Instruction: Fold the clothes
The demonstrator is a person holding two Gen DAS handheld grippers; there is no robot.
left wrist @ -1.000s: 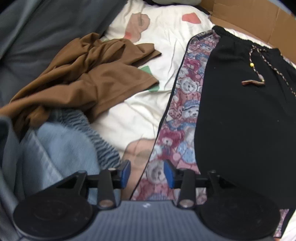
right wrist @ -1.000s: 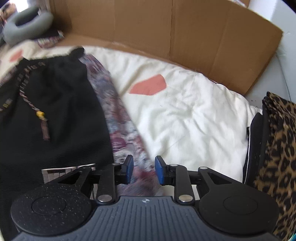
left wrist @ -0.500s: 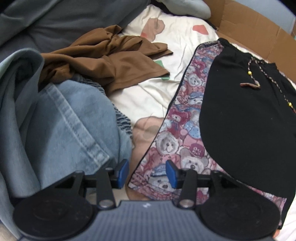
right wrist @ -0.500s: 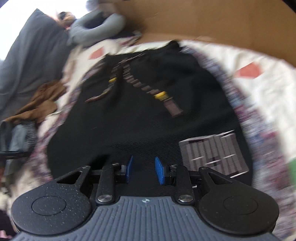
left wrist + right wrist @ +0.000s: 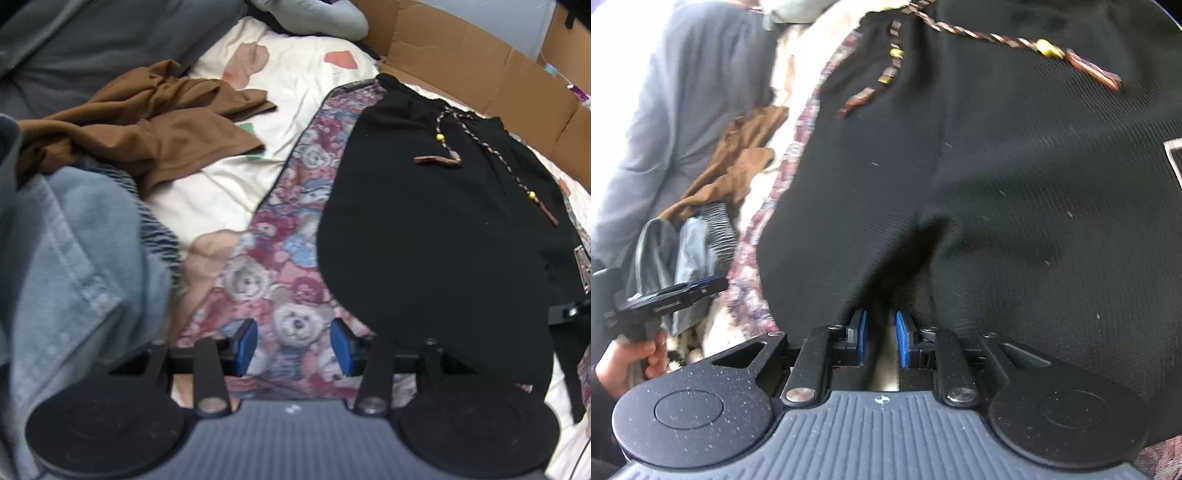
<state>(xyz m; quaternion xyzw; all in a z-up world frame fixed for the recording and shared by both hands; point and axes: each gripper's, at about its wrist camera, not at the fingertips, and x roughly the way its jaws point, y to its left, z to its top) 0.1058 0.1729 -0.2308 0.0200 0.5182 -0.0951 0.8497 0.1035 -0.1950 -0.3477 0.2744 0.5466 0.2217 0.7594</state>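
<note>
Closing right fingers (image 5: 900,341) around black shorts (image 5: 1015,192) hem

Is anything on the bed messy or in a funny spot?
Yes. The brown top lies crumpled in a heap, not flat, and the blue denim piece is bunched up beside it. The black shorts lie spread on the teddy-bear cloth, and their cord trails loose across the front.
</note>
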